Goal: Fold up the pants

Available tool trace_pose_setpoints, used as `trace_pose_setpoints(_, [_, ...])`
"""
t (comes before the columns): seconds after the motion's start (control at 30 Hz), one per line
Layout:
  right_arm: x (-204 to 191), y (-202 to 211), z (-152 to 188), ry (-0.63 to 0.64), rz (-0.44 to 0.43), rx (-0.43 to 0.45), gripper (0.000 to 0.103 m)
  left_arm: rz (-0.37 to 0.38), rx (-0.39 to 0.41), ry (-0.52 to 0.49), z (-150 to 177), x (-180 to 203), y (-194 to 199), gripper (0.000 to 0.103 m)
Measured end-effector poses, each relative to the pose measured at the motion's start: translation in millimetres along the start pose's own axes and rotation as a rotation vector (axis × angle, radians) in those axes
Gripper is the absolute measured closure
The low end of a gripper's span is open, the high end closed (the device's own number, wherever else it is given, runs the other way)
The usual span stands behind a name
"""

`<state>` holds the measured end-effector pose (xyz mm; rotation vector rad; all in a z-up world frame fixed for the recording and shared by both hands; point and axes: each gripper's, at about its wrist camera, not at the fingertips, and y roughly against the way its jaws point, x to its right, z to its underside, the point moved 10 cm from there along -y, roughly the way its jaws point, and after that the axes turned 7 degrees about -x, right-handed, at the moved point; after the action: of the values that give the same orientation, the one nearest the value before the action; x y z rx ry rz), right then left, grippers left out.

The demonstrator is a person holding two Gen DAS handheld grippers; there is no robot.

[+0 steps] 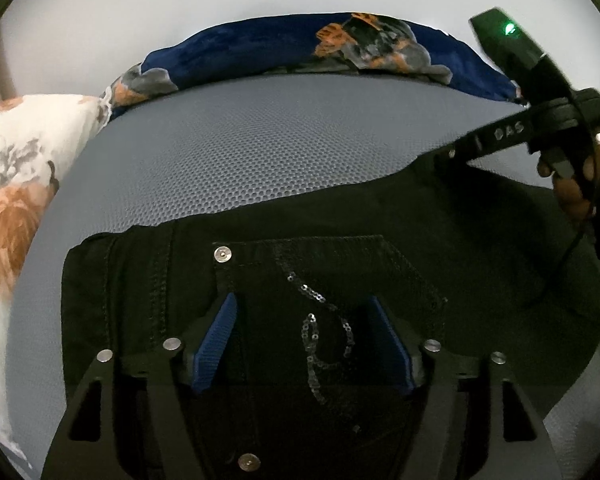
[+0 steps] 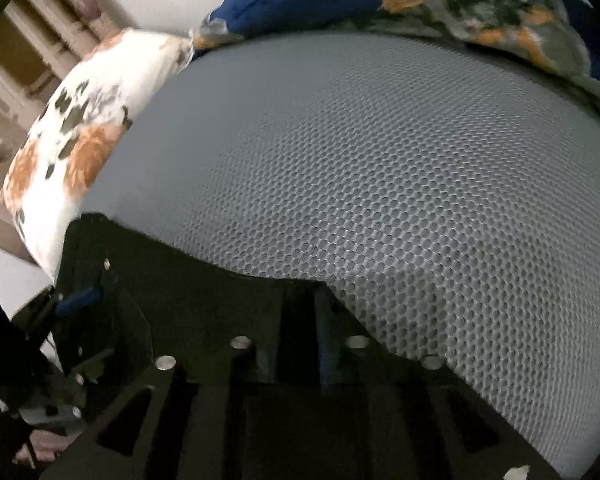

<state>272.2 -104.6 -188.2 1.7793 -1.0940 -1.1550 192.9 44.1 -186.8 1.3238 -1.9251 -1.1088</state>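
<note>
Black pants (image 1: 340,216) lie folded on a grey mesh mattress (image 1: 260,136), with a sequined back pocket (image 1: 324,320) facing up. My left gripper (image 1: 304,312) is open, its blue pads (image 1: 218,340) spread over the pocket just above the cloth. My right gripper (image 1: 452,154) shows at the right of the left wrist view, at the pants' far right corner. In the right wrist view my right gripper (image 2: 298,300) has its fingers close together on the black pants edge (image 2: 220,280). The left gripper (image 2: 80,296) appears at the lower left there.
A white floral pillow (image 1: 16,184) lies at the left and a blue floral pillow (image 1: 300,48) along the far edge of the mattress. A person's hand (image 1: 580,184) holds the right gripper. Wooden furniture (image 2: 28,56) stands beyond the bed.
</note>
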Motion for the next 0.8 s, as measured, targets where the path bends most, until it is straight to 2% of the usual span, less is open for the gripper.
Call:
trace_pose_setpoints(0.07, [5, 24, 4, -0.032, 0.03, 0.085, 0.071, -0.012, 0.005, -0.009, 0, 1, -1, 0.032])
trace_pose_setpoints(0.17, [17, 56, 25, -0.079, 0.043, 0.14, 0.071, -0.006, 0.018, 0.008, -2, 0, 3, 0.032])
trace_pose_setpoints(0.27, [43, 85, 51, -0.114, 0.112, 0.17, 0.071, 0.027, 0.064, 0.04, -12, 1, 15, 0.032])
trace_pose_setpoints(0.37, [82, 111, 86, -0.197, 0.192, 0.193, 0.071, 0.046, 0.109, 0.008, -31, 16, 25, 0.032])
trace_pose_setpoints(0.53, [132, 131, 132, -0.321, 0.249, 0.209, 0.071, 0.093, 0.117, -0.151, -66, 80, 16, 0.032])
trace_pose_setpoints(0.6, [143, 134, 142, -0.347, 0.262, 0.215, 0.071, 0.104, 0.124, -0.184, -79, 101, 6, 0.032])
trace_pose_setpoints(0.77, [168, 125, 157, -0.366, 0.328, 0.201, 0.071, 0.188, 0.097, -0.179, -101, 140, -24, 0.032])
trace_pose_setpoints(0.8, [180, 120, 160, -0.372, 0.374, 0.186, 0.071, 0.194, 0.091, -0.184, -103, 145, -30, 0.032])
